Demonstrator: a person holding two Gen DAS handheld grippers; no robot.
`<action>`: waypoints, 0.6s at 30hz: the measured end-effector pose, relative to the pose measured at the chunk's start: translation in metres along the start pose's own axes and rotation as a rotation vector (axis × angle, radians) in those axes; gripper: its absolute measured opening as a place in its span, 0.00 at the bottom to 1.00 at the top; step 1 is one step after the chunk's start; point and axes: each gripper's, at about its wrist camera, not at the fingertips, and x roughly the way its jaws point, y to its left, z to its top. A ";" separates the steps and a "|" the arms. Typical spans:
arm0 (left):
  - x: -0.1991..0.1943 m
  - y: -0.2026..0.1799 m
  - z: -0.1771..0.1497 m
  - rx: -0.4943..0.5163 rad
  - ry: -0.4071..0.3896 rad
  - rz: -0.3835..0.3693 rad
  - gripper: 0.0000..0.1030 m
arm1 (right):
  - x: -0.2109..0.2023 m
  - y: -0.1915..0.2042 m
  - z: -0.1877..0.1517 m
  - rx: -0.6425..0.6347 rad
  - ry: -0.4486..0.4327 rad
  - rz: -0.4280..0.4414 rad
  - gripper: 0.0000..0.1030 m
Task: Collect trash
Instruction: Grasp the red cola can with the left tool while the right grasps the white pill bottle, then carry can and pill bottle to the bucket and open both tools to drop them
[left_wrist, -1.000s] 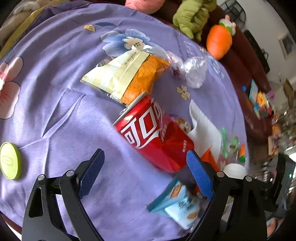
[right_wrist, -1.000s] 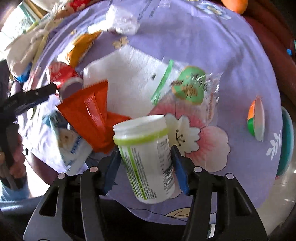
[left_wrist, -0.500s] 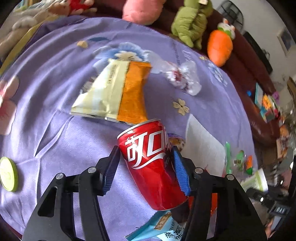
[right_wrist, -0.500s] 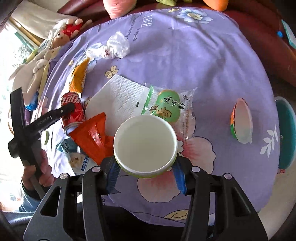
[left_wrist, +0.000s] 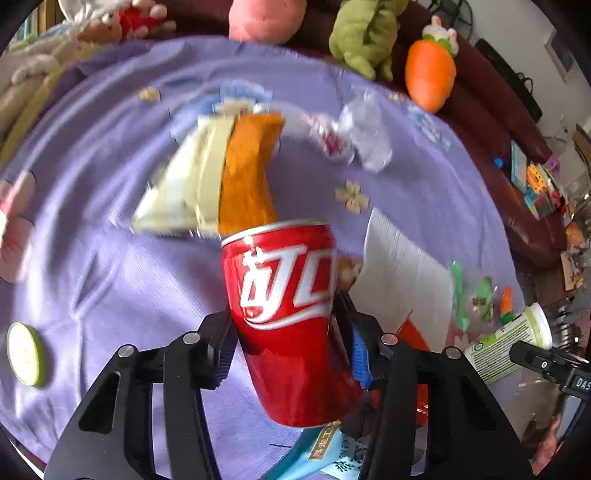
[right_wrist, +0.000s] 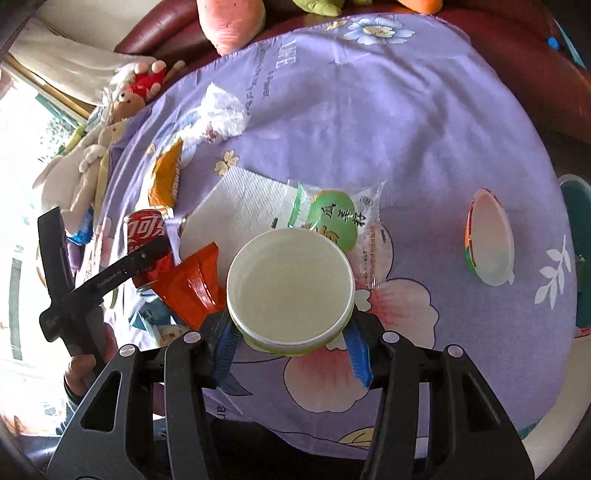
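My left gripper (left_wrist: 288, 343) is shut on a red cola can (left_wrist: 288, 314) and holds it above the purple flowered tablecloth (left_wrist: 92, 258). The can also shows in the right wrist view (right_wrist: 146, 230), held by the left gripper. My right gripper (right_wrist: 291, 347) is shut on a white and green cup (right_wrist: 290, 288), its closed top facing the camera; the cup also shows in the left wrist view (left_wrist: 506, 343). On the cloth lie an orange and cream snack bag (left_wrist: 221, 177), a white napkin (right_wrist: 240, 206), a red-orange wrapper (right_wrist: 195, 284), a green-printed clear packet (right_wrist: 332, 218) and a crumpled clear wrapper (right_wrist: 221, 114).
A light blue packet (left_wrist: 332, 454) lies under the can. A green lid (left_wrist: 26, 354) lies at the left, a green-rimmed lid (right_wrist: 491, 240) at the right. Plush toys (left_wrist: 430, 74) sit on a dark red sofa (left_wrist: 517, 122) behind. A teal bin rim (right_wrist: 576, 221) shows at far right.
My left gripper closed on the cola can and lifted it upright off the cloth. My right gripper rose with the cup and tilted down, so the cup's top faces the camera.
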 end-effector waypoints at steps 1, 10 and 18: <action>-0.006 -0.001 0.003 0.002 -0.018 0.006 0.49 | -0.003 -0.002 0.001 0.003 -0.008 0.006 0.47; -0.046 -0.041 0.026 0.083 -0.113 -0.011 0.49 | -0.029 -0.024 0.005 0.051 -0.084 0.049 0.47; -0.053 -0.131 0.031 0.237 -0.117 -0.108 0.49 | -0.086 -0.079 0.007 0.150 -0.227 0.045 0.47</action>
